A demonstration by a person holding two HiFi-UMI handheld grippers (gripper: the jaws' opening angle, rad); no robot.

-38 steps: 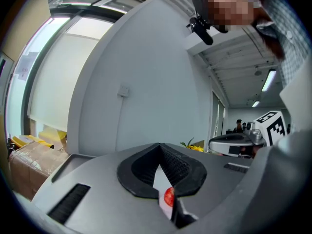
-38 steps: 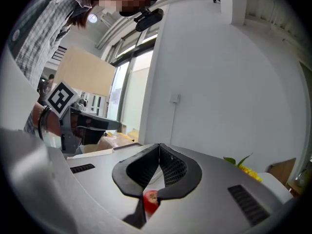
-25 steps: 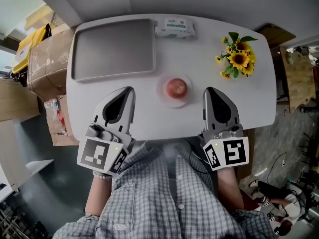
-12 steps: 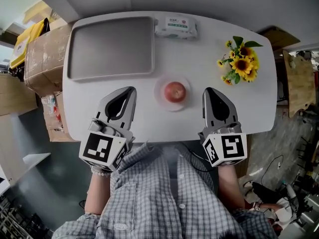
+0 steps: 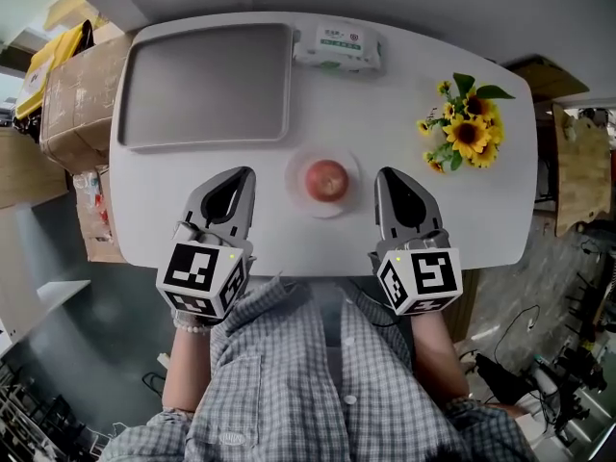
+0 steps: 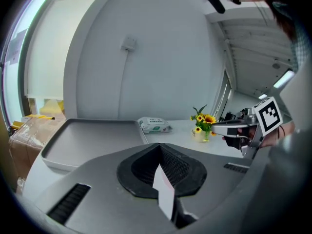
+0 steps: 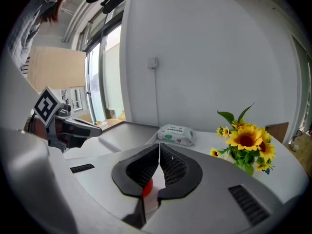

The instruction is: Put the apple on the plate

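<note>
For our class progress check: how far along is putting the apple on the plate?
Done: the apple sits on the plate. In hand: nothing; the left gripper and right gripper are shut and empty, one on either side of the plate. Remaining: nothing that shows.

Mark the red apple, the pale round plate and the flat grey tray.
red apple [image 5: 327, 179], head view, middle of its top.
pale round plate [image 5: 296, 183], head view, bare left rim.
flat grey tray [image 5: 204, 85], head view, middle of its floor.
</note>
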